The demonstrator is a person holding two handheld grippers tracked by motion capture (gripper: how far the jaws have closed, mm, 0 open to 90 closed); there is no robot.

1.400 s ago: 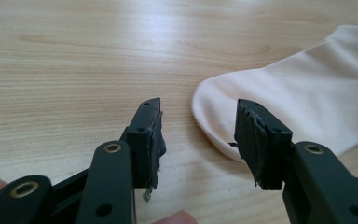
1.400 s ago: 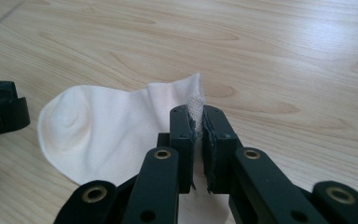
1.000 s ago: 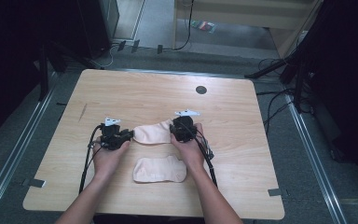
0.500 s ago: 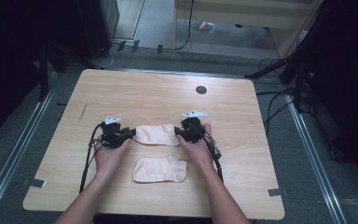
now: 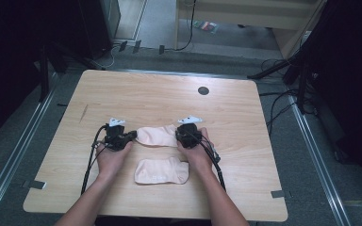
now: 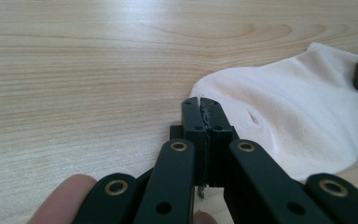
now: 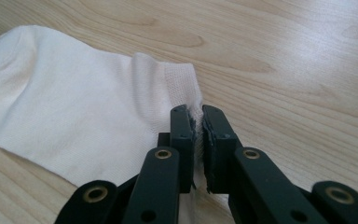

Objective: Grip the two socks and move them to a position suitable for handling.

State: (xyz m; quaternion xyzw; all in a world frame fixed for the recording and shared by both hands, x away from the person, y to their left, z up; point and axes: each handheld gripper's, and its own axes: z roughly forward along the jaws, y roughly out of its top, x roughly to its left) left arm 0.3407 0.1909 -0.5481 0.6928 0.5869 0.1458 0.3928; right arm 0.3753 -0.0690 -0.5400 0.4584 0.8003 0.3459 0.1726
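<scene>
We take the far sock [image 5: 156,135] as our landmark; it lies flat on the wooden table [image 5: 160,94], stretched sideways between the two grippers. At its left end we find the left gripper [image 5: 131,136], held in the person's left hand [image 5: 112,157]. In the left gripper view the left gripper's [image 6: 200,100] jaws have just been closing and stand together on the rounded edge of the sock [image 6: 289,107], a sliver of fabric pinched between the pads. Just nearer the person than the landmark we note a second sock [image 5: 162,171], lying apart from it and untouched. At the landmark's right end sits the right gripper [image 5: 179,136]. In the right gripper view its jaws have just been closing and clamp the ribbed cuff edge of the sock [image 7: 74,112], white fabric showing between the right gripper's [image 7: 198,116] tips.
</scene>
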